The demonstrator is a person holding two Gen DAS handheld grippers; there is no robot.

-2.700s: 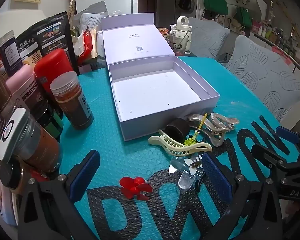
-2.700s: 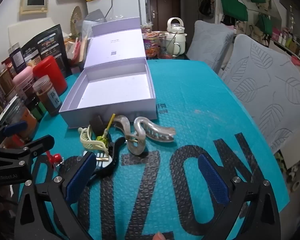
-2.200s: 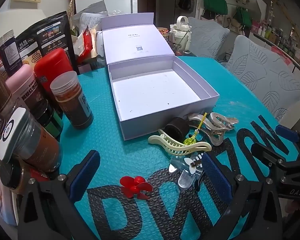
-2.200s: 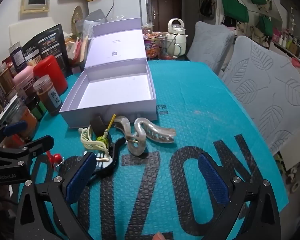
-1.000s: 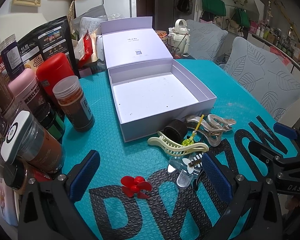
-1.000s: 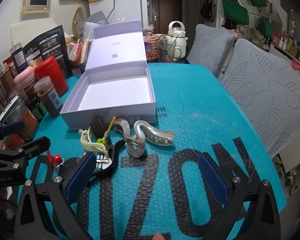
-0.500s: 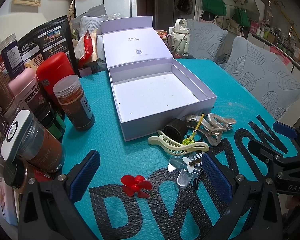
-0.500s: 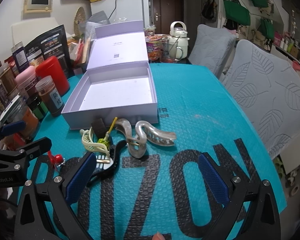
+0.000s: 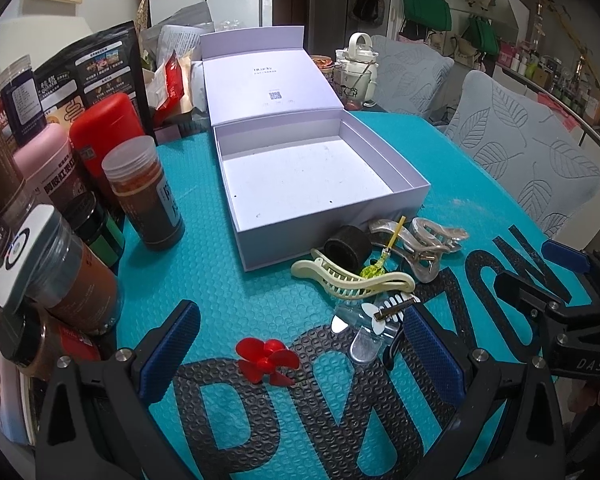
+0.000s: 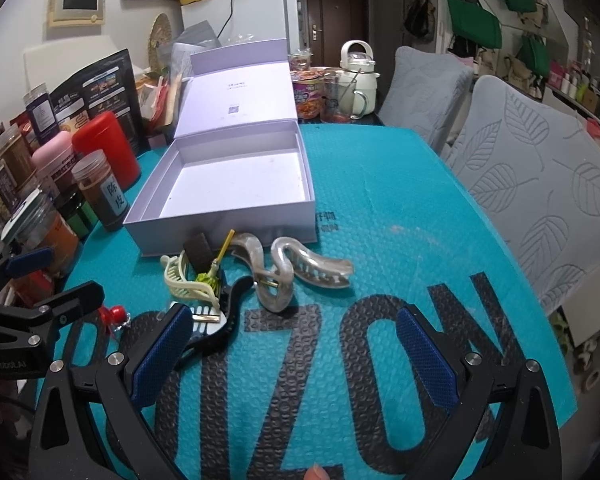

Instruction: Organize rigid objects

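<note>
The open lavender box (image 9: pixel 320 184) is empty inside; hair clips (image 10: pixel 260 276) lie in a heap just before its front wall. The mat (image 10: pixel 400 208) right of them is free. Left gripper (image 9: pixel 300 356) and right gripper (image 10: pixel 292 356) hover low, fingers spread wide, grasping nothing.

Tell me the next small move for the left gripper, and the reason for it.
Probably ease the left gripper forward and down onto the red flower clip. Its jaws are open and empty, and the clip lies on the teal mat between the fingers, apart from the tangled pile of hair clips. The white box beyond stands open and empty, ready to take it.
</note>
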